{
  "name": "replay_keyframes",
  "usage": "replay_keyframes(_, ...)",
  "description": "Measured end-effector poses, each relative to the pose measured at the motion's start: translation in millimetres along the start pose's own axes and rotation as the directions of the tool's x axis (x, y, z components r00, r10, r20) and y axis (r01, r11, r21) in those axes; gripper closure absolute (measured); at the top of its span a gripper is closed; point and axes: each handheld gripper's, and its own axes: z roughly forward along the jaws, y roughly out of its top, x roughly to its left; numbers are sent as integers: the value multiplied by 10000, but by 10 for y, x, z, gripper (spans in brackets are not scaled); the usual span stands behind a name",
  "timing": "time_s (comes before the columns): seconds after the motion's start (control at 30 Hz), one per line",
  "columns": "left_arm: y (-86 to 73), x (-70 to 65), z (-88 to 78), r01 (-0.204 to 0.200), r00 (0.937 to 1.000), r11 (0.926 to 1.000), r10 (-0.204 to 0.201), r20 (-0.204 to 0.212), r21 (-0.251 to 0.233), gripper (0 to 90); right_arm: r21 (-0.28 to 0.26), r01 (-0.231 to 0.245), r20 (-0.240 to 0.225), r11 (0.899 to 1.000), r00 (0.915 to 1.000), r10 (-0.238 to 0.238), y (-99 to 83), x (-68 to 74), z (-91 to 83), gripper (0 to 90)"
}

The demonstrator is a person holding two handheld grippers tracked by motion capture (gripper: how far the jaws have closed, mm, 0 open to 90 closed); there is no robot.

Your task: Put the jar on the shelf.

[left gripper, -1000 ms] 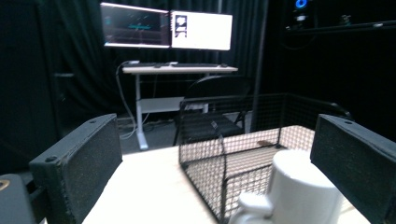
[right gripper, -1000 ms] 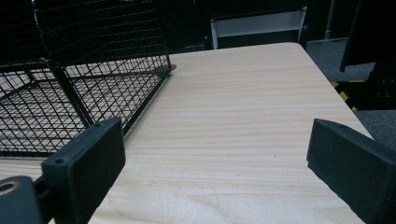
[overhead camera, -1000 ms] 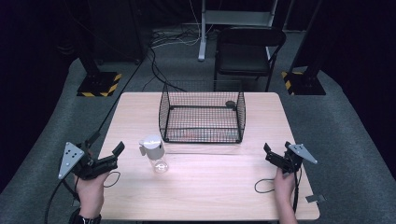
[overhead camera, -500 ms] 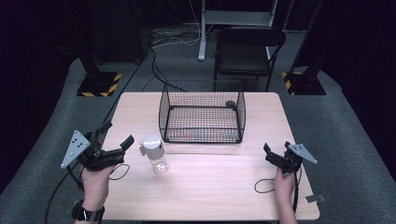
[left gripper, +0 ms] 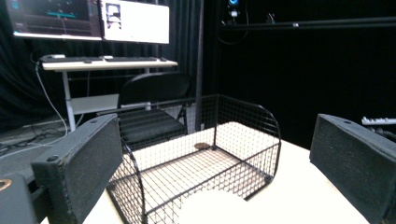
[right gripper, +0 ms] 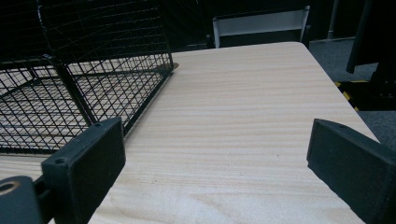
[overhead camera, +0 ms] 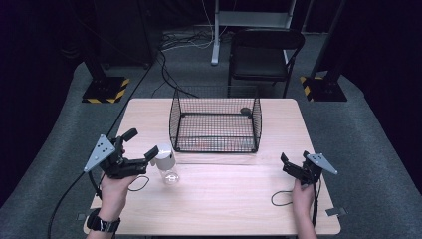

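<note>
On the table's left side, the left gripper (overhead camera: 142, 144) hangs wide open just beside the little white-capped bottle (overhead camera: 166, 165) — the reaching step. Next it should close around the bottle. The right gripper (overhead camera: 293, 167) rests open — empty.

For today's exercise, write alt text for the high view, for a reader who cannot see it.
The left tool, jaws open, reaches toward a white-capped clear bottle on a wooden table. A wire basket stands behind; the right tool rests apart.

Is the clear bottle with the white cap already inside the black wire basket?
No, the clear bottle with the white cap stands on the table in front of the black wire basket.
</note>
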Motion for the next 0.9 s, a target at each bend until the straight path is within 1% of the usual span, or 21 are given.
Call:
replay_keyframes(0.13, -77, -11, 72, -47, 10000, 9996, 47, 23, 276, 19, 5, 8, -11, 10000, 10000, -8, 0, 0, 1, 36)
replay_keyframes(0.2, -145, -16, 120, -99, 9999, 9988, 101, -33, 476, 18, 10, 12, -19, 10000, 10000, -12, 0, 1, 1, 36)
replay_keyframes(0.27, -162, -18, 132, -104, 9999, 9986, 107, -43, 517, 18, 16, 14, -27, 10000, 10000, -14, 0, 2, 2, 36)
replay_keyframes(0.3, -208, -20, 162, -142, 9999, 9976, 147, -59, 678, 18, 21, 11, -32, 10000, 10000, -11, -1, 2, 2, 36)
replay_keyframes(0.33, -208, -20, 162, -142, 9999, 9976, 147, -59, 678, 17, 17, 13, -30, 10000, 10000, -13, 0, 2, 2, 36)
replay_keyframes(0.4, -279, -29, 206, -183, 9998, 9963, 192, -106, 841, 17, 23, 14, -35, 10000, 10000, -13, -1, 2, 2, 36)
replay_keyframes(0.53, -333, -39, 234, -266, 9995, 9947, 283, -152, 990, 16, 28, 19, -48, 10000, 10000, -19, -1, 3, 3, 36)
replay_keyframes(0.63, -403, -48, 266, -358, 9991, 9921, 384, -195, 1202, 16, 33, 23, -55, 10000, 10000, -23, -1, 4, 3, 37)
replay_keyframes(0.67, -403, -48, 266, -358, 9991, 9921, 384, -195, 1202, 16, 36, 23, -59, 10000, 10000, -22, -1, 4, 3, 36)
replay_keyframes(0.9, -540, -60, 311, -319, 9993, 9868, 349, -162, 1586, 16, 53, 43, -81, 10000, 10000, -42, -1, 5, 5, 37)
